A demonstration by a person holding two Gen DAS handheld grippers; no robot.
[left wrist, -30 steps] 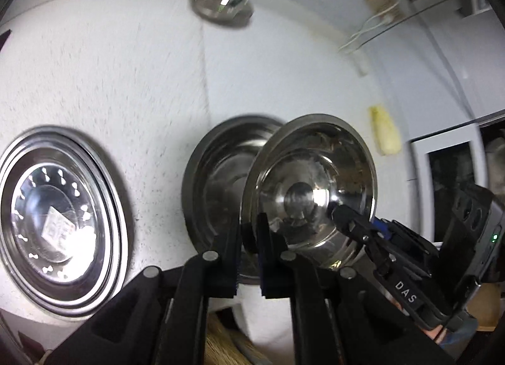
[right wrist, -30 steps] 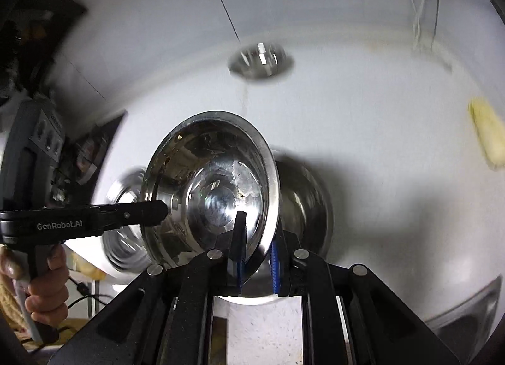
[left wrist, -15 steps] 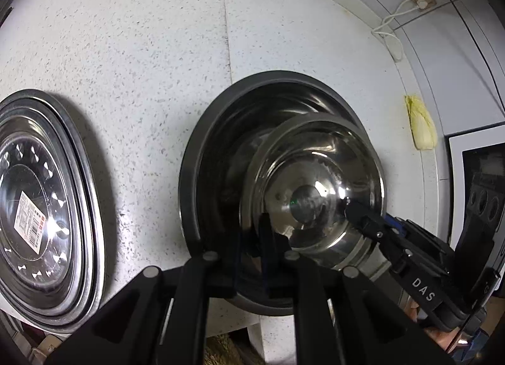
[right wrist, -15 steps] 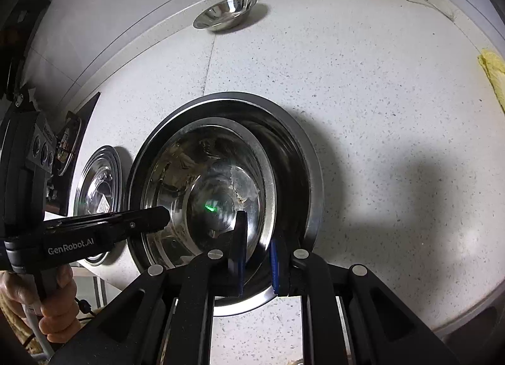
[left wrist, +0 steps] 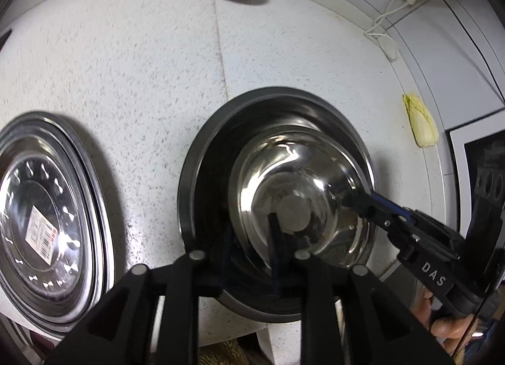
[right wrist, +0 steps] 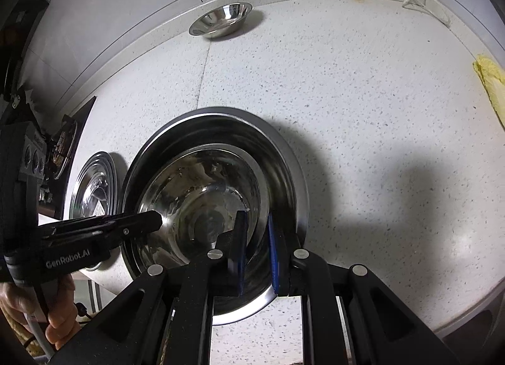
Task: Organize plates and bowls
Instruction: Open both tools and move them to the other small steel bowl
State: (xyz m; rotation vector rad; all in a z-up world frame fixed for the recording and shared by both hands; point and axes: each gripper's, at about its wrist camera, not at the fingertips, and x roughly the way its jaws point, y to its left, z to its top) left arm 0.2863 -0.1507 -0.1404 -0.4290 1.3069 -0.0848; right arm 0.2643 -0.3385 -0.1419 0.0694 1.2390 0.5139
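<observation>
- I have the smaller steel bowl (left wrist: 300, 194) nested inside the large steel bowl (left wrist: 208, 156) at the counter's near edge, sitting toward three o'clock of the big bowl's well in the left wrist view.
- My left gripper (left wrist: 249, 238) is opening: its jaws straddle the small bowl's near rim and the pads seem to have come off it.
- My right gripper (right wrist: 257, 248) is clenched on the same bowl's rim, at about five o'clock in its own view.
- To do this step well, I judge the right claw should let go only once the bowl sits flat, then both should lift straight up so neither finger drags the rim.
- A stack of steel plates (left wrist: 47, 216) lies at nine o'clock of the bowls, well apart, with a barcode sticker (left wrist: 41, 229) on the top plate.
- Another small bowl (right wrist: 221, 19) waits at twelve o'clock near the wall.
- A yellow cloth (left wrist: 421, 125) lies at two o'clock; nothing stands in the way.
</observation>
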